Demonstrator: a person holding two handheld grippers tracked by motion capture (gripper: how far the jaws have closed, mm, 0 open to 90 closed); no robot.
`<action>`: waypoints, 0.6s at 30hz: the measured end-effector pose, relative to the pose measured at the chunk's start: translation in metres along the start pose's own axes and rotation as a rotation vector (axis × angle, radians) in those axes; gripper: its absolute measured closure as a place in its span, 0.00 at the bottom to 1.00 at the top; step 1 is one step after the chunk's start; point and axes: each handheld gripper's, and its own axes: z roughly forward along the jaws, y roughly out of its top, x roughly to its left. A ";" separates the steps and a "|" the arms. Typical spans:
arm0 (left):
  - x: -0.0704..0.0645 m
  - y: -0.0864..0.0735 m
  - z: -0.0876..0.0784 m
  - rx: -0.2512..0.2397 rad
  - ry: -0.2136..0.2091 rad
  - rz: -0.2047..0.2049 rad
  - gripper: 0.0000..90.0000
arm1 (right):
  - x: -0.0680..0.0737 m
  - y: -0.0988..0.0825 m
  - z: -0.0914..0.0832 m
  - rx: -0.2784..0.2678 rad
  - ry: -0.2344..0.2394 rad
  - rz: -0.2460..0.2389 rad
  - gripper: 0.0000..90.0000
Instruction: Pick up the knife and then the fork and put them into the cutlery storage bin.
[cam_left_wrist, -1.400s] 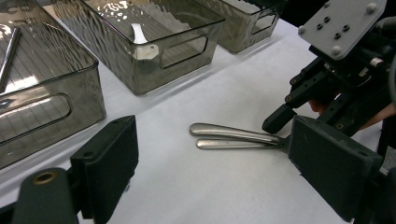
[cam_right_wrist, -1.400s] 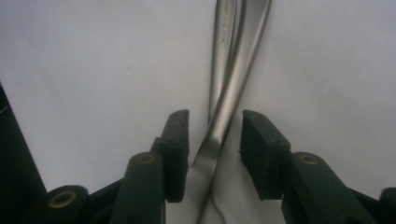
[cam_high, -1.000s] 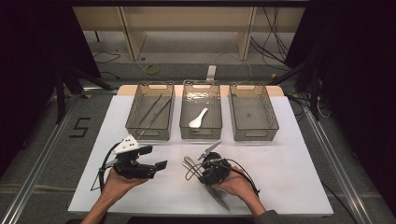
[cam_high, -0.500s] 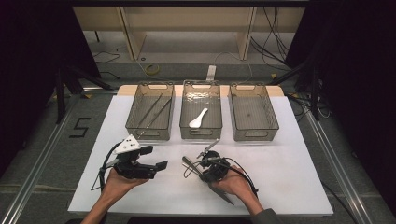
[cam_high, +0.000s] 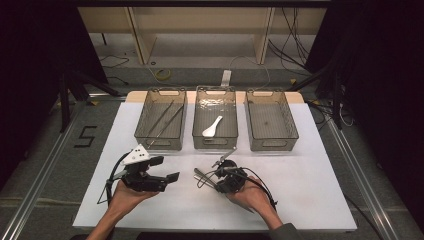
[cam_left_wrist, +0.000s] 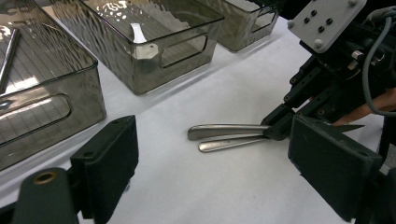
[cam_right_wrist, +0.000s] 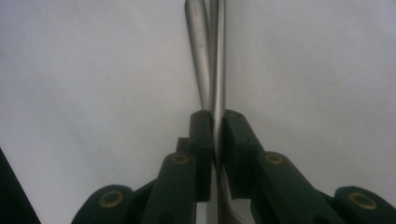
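Two metal utensils (cam_high: 201, 176) lie side by side on the white table (cam_high: 300, 200), handles pointing left. My right gripper (cam_high: 216, 176) has just been closing and now stands shut on one utensil (cam_right_wrist: 218, 56), seen edge-on between the pads (cam_right_wrist: 201, 135). The second handle (cam_right_wrist: 198, 51) lies just beside it, outside the jaws. In the left gripper view both handles (cam_left_wrist: 229, 132) run into the right gripper (cam_left_wrist: 280, 128). My left gripper (cam_high: 167, 170) hovers to the left of them, open (cam_left_wrist: 215, 154), with nothing between its jaws.
Three smoky clear bins stand in a row at the back of the table. The left bin (cam_high: 141, 131) holds long thin metal pieces. A white spoon (cam_high: 212, 126) lies in the middle bin (cam_high: 196, 131). The right bin (cam_high: 292, 131) shows a bare floor.
The right gripper's jaws have drawn together on the utensil handle. Both hands stay where they were.
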 end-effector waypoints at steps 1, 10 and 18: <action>0.000 0.000 0.000 0.002 0.000 -0.001 0.17 | 0.000 0.000 0.000 0.000 0.000 0.000 0.92; 0.000 0.000 0.000 -0.005 0.004 -0.004 0.17 | -0.001 0.000 -0.004 -0.003 0.012 0.010 0.93; 0.000 0.000 0.000 -0.007 0.004 -0.005 0.18 | -0.007 -0.002 -0.011 -0.025 0.026 0.016 0.93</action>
